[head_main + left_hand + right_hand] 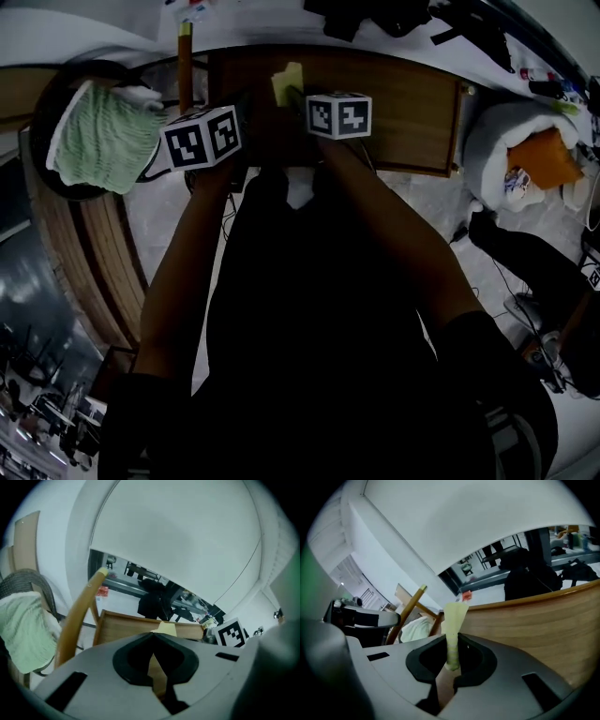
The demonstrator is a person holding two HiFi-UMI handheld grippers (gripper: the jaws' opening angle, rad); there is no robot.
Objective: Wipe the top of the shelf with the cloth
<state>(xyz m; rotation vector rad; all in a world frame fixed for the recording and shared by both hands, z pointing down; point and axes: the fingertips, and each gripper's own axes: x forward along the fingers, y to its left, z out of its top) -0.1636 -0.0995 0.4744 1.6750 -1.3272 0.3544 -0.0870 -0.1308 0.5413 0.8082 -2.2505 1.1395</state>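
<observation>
A: Left gripper [153,635] first; jaws?
B: Pressed together at the tips, nothing between them; only a thin sliver of brown wood shows through the slit lower down; it hangs at the near left corner of the shelf [403,112]; can't tell if it touches the wood
A: Right gripper [453,652]?
B: Clamped on the cloth [453,618]; pale yellow-green, pinched into a narrow strip between the pads; its free end stands up above the jaws and fans out a little
A: Where does the cloth sit against the shelf?
B: Over the wooden top, left of its middle, toward the far edge in the head view; in the right gripper view the wood runs off to the right of the jaws; contact between cloth and top not clear
A: Anything else?
B: The two grippers are just beside each other, both arms reaching forward; a green and white towel [98,136] lies well left of the shelf
</observation>
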